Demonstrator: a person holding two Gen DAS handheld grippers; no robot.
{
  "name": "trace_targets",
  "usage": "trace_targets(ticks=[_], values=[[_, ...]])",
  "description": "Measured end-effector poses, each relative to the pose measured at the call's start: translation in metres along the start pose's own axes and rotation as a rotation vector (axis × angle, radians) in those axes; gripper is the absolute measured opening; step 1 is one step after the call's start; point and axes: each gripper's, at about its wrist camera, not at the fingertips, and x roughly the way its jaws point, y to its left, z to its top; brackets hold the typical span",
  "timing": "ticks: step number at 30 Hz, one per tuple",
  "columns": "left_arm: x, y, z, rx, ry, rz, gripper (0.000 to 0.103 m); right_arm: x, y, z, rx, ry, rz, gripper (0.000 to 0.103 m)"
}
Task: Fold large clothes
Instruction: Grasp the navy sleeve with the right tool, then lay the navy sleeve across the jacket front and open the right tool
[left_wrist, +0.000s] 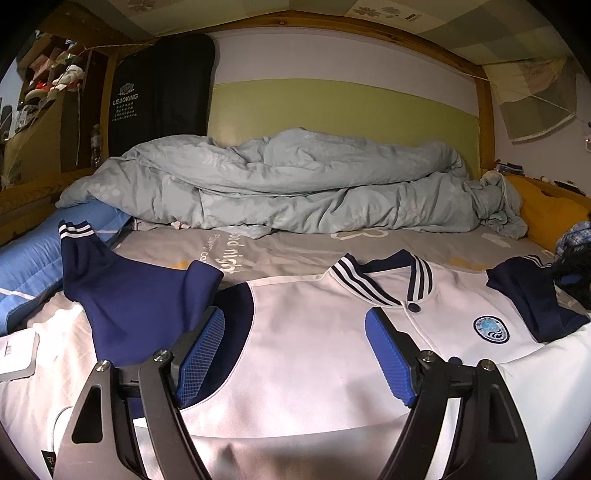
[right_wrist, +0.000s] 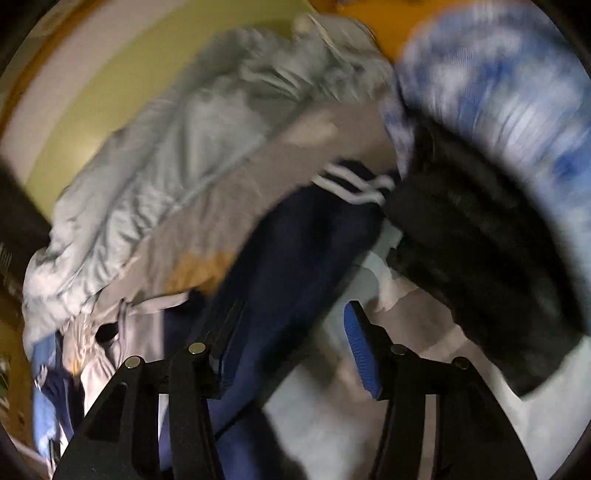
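The white jacket with dark blue sleeves (left_wrist: 314, 332) is spread flat on the near part of the grey bed sheet (left_wrist: 295, 247), and both the left gripper (left_wrist: 295, 350) and the right gripper (right_wrist: 291, 347) are held wide apart with nothing gripped.

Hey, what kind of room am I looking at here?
Most likely a bedroom: a white and navy jacket lies spread on a bed with a grey printed sheet, a crumpled grey-green duvet behind it, inside a wooden bed frame.
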Motion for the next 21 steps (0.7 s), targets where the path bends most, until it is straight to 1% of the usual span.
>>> trace_targets(ticks=[1,3,4,6,7,8,10,11,13,14,16,18,21], values=[[0.001,0.001,0.000,-0.005,0.001,0.000,0.081,0.012,-0.005,0.001,0.032,0.026,0.001,0.053],[0.002,0.004,0.000,-0.019,0.007,0.002,0.081,0.027,-0.009,0.002,0.058,0.047,0.010,0.051],[0.003,0.005,0.001,-0.023,0.010,0.000,0.081,0.030,-0.009,0.000,0.053,0.041,0.013,0.043],[0.004,0.006,0.000,-0.030,0.013,0.001,0.081,0.035,-0.004,0.003,0.033,0.040,0.040,0.010],[0.004,0.007,0.000,-0.031,0.012,0.002,0.081,0.036,0.000,0.002,0.005,0.055,0.062,0.003],[0.003,0.006,0.000,-0.032,0.011,0.003,0.081,0.034,0.006,0.004,-0.027,0.040,0.057,0.003],[0.002,0.006,0.000,-0.031,0.006,0.006,0.081,0.015,0.022,0.004,-0.107,-0.039,0.048,0.003],[0.002,0.006,0.000,-0.031,0.001,0.008,0.081,0.004,0.030,0.003,-0.119,-0.055,0.075,0.003],[0.000,0.007,0.000,-0.032,-0.005,0.013,0.081,-0.019,0.054,-0.004,-0.146,-0.062,0.193,0.003],[0.000,0.007,0.000,-0.033,-0.007,0.014,0.081,-0.033,0.073,-0.011,-0.185,-0.070,0.234,0.003],[-0.002,0.008,0.001,-0.039,-0.013,0.016,0.081,-0.052,0.116,-0.031,-0.270,-0.079,0.285,0.003],[-0.005,0.008,0.002,-0.043,-0.025,0.024,0.081,-0.057,0.157,-0.058,-0.341,-0.034,0.367,0.003],[-0.007,0.008,0.002,-0.043,-0.034,0.029,0.081,-0.042,0.205,-0.111,-0.434,0.085,0.447,0.003]])
